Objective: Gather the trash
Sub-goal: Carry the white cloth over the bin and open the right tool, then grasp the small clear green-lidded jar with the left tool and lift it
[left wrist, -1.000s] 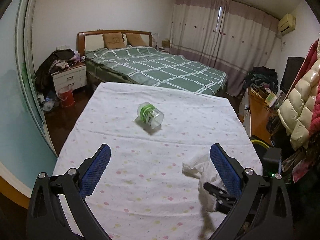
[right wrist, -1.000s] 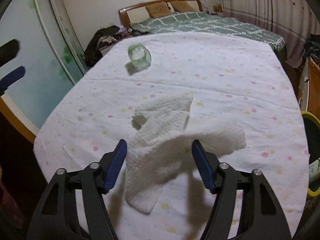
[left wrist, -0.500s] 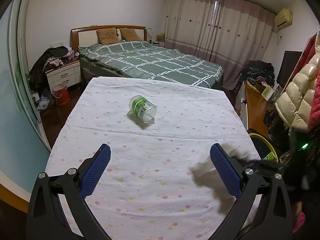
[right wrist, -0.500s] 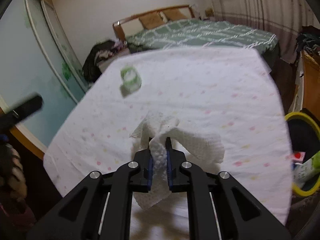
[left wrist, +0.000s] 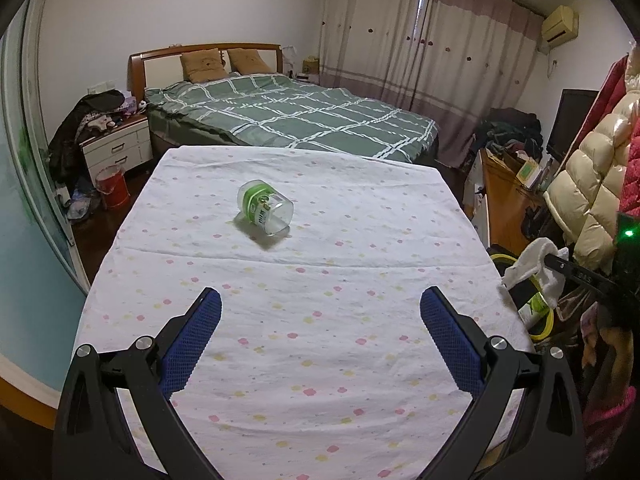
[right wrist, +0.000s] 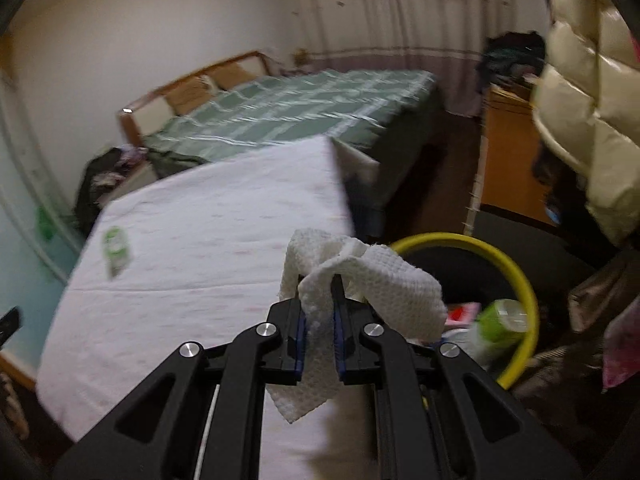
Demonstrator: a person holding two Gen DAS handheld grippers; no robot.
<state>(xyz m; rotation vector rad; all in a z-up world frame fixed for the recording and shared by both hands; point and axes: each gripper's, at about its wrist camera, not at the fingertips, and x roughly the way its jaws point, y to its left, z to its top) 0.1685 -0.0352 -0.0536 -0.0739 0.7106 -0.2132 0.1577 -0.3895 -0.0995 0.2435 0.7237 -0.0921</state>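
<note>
- My right gripper (right wrist: pixel 318 320) has its fingers pinched down on the paper towel (right wrist: pixel 372 280); only the wad's thickness keeps the pads apart.
- The towel is off the bench (left wrist: pixel 304 320), carried out past its right edge. In the right wrist view it hangs next to the yellow-rimmed bin (right wrist: pixel 516 276); I judge it beside the rim, not yet squarely over the opening.
- The towel is soft and near weightless: it drapes over both fingers and a loose flap hangs below them. The grip sits on a bunched fold mid-sheet, which looks secure. I'd expect it to cling or flutter on release, so let go well inside the rim.
- The bin already holds rubbish, including a green-and-white bottle (right wrist: pixel 500 320).
- My left gripper (left wrist: pixel 320 344) has its fingers spread wide with nothing between them, hovering over the near part of the bench.
- The remaining item is the clear plastic jar (left wrist: pixel 265 212) with a green label, lying on its side mid-bench, well ahead of the left fingers.
- The jar looks light, rigid and smooth, and being round it will likely roll on the cloth when nudged. Best hold is across the body, fingers square to its axis, closing slowly so it doesn't squirt out.
- The right wrist view is motion-blurred, so I can't tell fine detail in the bin.
</note>
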